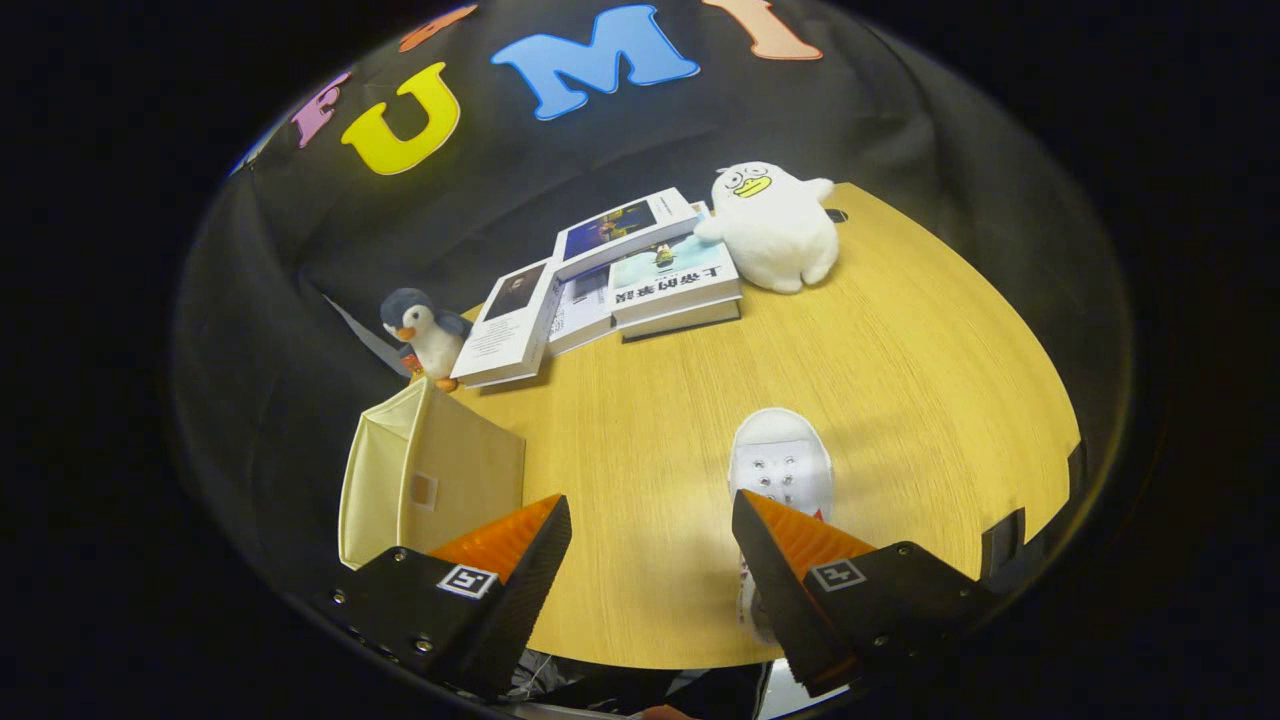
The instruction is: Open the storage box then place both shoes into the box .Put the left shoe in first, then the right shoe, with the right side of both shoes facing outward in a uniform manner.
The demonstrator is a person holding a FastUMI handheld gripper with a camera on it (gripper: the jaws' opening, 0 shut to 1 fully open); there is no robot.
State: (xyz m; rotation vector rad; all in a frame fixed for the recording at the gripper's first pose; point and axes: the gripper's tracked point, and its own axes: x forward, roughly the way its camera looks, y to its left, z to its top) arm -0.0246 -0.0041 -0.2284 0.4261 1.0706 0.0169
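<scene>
A cream fabric storage box stands on the wooden table just ahead of my left finger, with a small tab on its near face. A white lace-up shoe lies on the table with its toe pointing away, and my right finger covers its heel end. My gripper hovers above the table's near edge, open wide, with nothing between its fingers. Bare tabletop shows through the gap between them.
Several books lie fanned out at the table's far side. A white plush duck sits beside them, and a small plush penguin stands just behind the box. Black cloth walls the booth behind.
</scene>
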